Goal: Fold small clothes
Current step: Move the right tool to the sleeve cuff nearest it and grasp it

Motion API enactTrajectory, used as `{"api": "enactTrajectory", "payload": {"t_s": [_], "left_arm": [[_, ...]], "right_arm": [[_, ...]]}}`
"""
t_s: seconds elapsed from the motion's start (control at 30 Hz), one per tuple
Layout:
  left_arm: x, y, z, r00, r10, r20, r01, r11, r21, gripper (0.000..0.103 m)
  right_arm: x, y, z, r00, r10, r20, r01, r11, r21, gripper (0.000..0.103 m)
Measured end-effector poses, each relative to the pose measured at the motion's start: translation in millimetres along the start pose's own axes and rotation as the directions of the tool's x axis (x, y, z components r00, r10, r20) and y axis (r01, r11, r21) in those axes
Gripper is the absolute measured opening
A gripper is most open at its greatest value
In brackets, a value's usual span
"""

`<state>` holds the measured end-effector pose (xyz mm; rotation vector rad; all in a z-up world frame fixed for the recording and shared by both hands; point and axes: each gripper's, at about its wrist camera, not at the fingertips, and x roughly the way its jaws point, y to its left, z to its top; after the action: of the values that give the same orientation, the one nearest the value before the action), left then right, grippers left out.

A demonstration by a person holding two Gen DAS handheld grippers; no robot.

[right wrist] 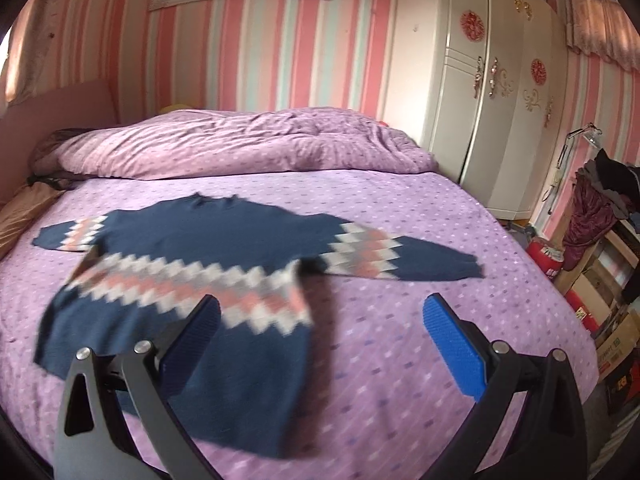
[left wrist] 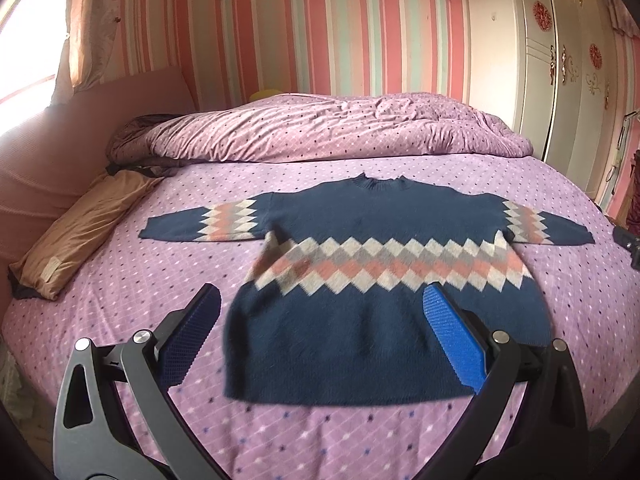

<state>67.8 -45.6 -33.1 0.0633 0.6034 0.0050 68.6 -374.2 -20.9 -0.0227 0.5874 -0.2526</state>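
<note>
Your left gripper and right gripper both gaped empty above the flat navy sweater on the bed.

No writing can be read in either view. The red cylindrical can on the floor by the white wardrobe carries white marks — too blurred to make out. The cardboard boxes stacked at the right edge show small printed patches, also illegible. The pale label sewn on the tan pillow looks blank from here.
</note>
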Motion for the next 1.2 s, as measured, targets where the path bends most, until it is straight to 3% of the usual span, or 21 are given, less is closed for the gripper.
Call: {"api": "enactTrajectory", "payload": {"t_s": [0.3, 0.6, 0.63, 0.77, 1.0, 1.13, 1.2], "left_arm": [[71.7, -85.8, 24.6, 1.0, -0.015, 0.005, 0.015, 0.998, 0.056, 0.1], [127.4, -172.8, 36.1, 0.999, -0.045, 0.012, 0.044, 0.994, 0.096, 0.1], [131.0, -178.9, 35.8, 0.999, -0.047, 0.012, 0.046, 0.994, 0.104, 0.1], [142.3, -206.7, 33.2, 0.999, -0.034, 0.041, 0.027, 0.986, 0.166, 0.1], [160.1, -228.2, 22.6, 0.999, -0.037, 0.01, 0.035, 0.984, 0.174, 0.1], [165.2, -231.5, 16.5, 1.0, -0.03, 0.0, 0.03, 0.982, 0.184, 0.1], [167.8, -231.8, 14.5, 1.0, -0.024, -0.002, 0.024, 0.981, 0.194, 0.1]], "right_arm": [[90.9, -112.1, 16.0, 1.0, -0.009, -0.021, 0.01, 0.999, 0.036, 0.102], [211.9, -243.9, 15.0, 0.983, -0.039, -0.181, 0.072, 0.981, 0.178, 0.101], [226.7, -258.4, 12.8, 0.98, -0.019, -0.2, 0.064, 0.974, 0.219, 0.1], [278.5, -303.7, 2.3, 0.966, 0.045, -0.256, 0.048, 0.936, 0.348, 0.074], [354.9, -350.3, -22.9, 0.924, 0.127, -0.36, 0.08, 0.858, 0.508, 0.074], [375.9, -362.8, -32.4, 0.92, 0.134, -0.368, 0.097, 0.832, 0.546, 0.073], [383.1, -367.9, -38.3, 0.917, 0.157, -0.367, 0.095, 0.808, 0.582, 0.068]]}}
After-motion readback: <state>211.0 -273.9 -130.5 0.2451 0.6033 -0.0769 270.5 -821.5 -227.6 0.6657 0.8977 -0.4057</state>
